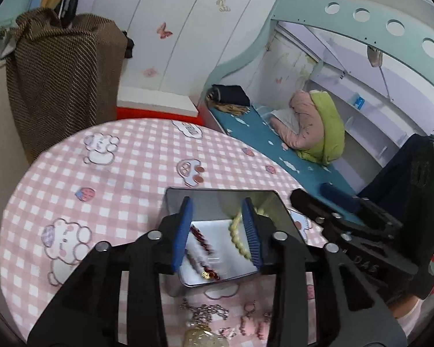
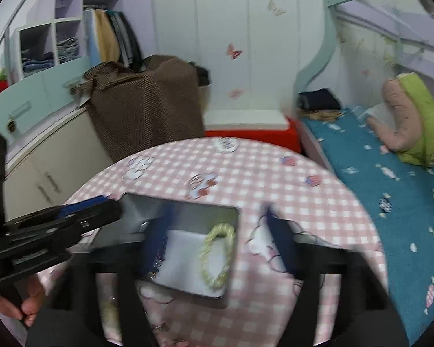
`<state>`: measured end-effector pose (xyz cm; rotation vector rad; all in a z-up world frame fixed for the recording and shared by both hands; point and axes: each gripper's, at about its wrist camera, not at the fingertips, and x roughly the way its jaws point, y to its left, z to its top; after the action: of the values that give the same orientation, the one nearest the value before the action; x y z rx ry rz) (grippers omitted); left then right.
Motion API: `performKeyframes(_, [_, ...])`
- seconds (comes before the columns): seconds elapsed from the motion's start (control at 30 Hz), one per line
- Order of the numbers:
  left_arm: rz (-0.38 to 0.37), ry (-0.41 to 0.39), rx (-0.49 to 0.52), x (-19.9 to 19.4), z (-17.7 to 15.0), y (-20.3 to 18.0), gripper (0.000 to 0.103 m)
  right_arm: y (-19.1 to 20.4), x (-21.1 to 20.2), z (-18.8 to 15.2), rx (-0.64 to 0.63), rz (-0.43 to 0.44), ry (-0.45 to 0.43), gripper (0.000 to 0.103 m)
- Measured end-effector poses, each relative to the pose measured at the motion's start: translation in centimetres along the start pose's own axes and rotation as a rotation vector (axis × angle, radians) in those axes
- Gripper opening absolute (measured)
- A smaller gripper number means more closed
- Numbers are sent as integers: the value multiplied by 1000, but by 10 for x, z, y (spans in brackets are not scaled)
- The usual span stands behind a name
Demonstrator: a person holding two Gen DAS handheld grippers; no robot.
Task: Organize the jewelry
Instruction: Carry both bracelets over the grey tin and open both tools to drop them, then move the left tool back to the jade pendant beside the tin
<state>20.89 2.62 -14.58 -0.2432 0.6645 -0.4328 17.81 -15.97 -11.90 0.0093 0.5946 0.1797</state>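
Note:
A silver metal tin [image 1: 270, 202] stands open on the pink checked table; it also shows in the right wrist view [image 2: 185, 206]. Inside lie a red bead bracelet [image 1: 202, 238] and a pale yellow bead bracelet [image 1: 237, 240] [image 2: 217, 256]. My left gripper [image 1: 217, 225] is open and empty, its blue fingers hovering over the tin; it shows from the side in the right wrist view [image 2: 81, 211]. My right gripper [image 2: 217, 231] is open and empty above the tin's right side, blurred; it shows at the right in the left wrist view [image 1: 327, 199].
Loose jewelry lies in front of the tin: a silver chain [image 1: 205, 312], a pale gold piece [image 1: 202, 338] and pink charms [image 1: 251, 324]. A brown cloth-covered object [image 2: 147, 110], a red and white box [image 2: 248, 127] and a bed [image 2: 390, 190] surround the table.

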Motion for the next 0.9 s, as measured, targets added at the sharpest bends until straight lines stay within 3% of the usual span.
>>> performKeyframes(0.1, [12,4,3,-2,-2,0,47,-6,-1,-1,19,-12,2,76])
performKeyframes(0.47, [30,6,36,-14,-10,-11,48,-10,-18,-3,28,-45,-12,81])
performKeyframes(0.67, [53,-15,68,-29,-15,-16,70,-5,-32,-5,19,-60,-27,86])
performKeyframes(0.9, [106,-41,104,-52,-14,-17,82,1,-47,-10,13,-62,-36,93])
